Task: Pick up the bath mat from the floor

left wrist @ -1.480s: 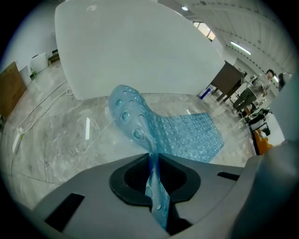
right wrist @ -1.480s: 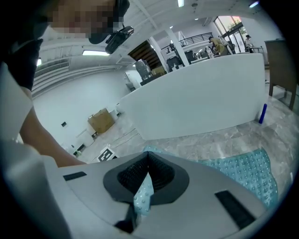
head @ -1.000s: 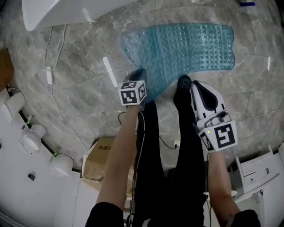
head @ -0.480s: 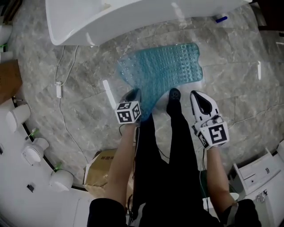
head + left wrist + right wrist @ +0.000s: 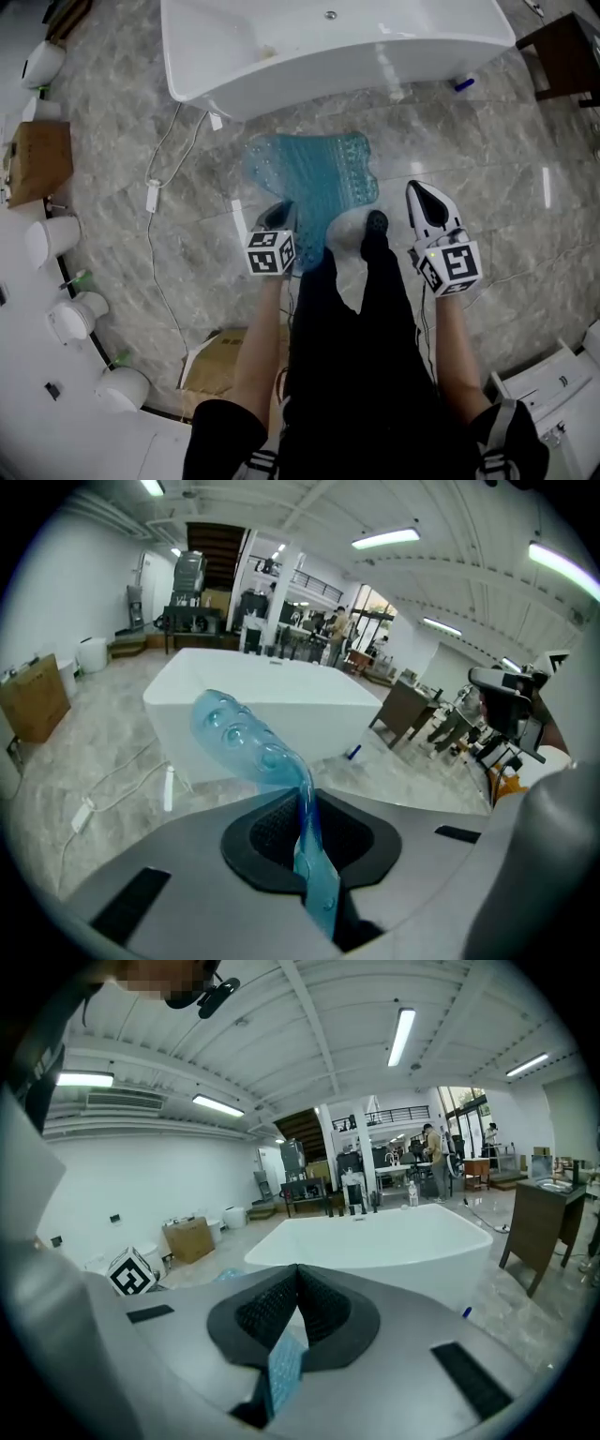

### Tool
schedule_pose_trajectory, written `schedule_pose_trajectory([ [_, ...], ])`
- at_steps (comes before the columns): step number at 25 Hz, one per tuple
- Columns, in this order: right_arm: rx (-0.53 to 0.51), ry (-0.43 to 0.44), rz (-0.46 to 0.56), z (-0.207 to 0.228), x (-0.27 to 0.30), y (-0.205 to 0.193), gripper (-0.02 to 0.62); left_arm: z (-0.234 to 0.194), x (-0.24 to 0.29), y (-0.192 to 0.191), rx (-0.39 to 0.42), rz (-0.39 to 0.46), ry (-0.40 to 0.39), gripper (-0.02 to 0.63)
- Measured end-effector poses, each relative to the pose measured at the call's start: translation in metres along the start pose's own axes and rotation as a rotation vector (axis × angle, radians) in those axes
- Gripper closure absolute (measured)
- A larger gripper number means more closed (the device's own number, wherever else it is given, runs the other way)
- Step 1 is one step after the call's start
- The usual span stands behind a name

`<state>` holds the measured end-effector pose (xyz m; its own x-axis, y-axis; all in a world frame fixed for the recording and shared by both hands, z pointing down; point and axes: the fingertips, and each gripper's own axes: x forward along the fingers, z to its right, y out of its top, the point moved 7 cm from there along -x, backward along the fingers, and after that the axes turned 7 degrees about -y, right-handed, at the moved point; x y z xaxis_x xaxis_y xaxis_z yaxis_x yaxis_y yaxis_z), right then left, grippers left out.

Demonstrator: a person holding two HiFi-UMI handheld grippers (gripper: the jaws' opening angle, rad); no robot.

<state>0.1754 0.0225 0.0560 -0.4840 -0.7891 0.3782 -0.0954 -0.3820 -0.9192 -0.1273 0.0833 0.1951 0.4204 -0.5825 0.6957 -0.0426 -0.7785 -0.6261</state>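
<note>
While a white bathtub (image 5: 328, 37) spans the top of the head view over the grey marble floor (image 5: 525, 216), the teal bath mat (image 5: 314, 183) hangs by one edge, pinched between the almost shut jaws of the left gripper (image 5: 280, 212). The right gripper (image 5: 423, 192) is closed, apart from the mat. An unidentifiable small blue strip (image 5: 284, 1372) shows between its jaws. The pick-up looks nearly complete, though whether the mat's far end clears the floor is unclear.

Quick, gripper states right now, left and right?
Left gripper: closed on the bath mat.
Right gripper: closed, nothing clearly held.
</note>
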Motion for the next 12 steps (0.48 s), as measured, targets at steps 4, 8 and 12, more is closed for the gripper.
schedule_pose_trajectory([
  [4,-0.021,0.017,0.041,-0.021,-0.007,0.031,0.583,0.001,-0.049,0.029,0.028,0.066,-0.004,0.568],
  [8,-0.006,0.022,0.081,-0.039,-0.009,0.059,0.583,-0.001,-0.094,0.059,0.027,0.151,-0.006,0.568],
  [12,0.006,0.037,0.111,-0.052,-0.006,0.079,0.583,0.005,-0.123,0.082,0.074,0.213,0.000,0.568],
])
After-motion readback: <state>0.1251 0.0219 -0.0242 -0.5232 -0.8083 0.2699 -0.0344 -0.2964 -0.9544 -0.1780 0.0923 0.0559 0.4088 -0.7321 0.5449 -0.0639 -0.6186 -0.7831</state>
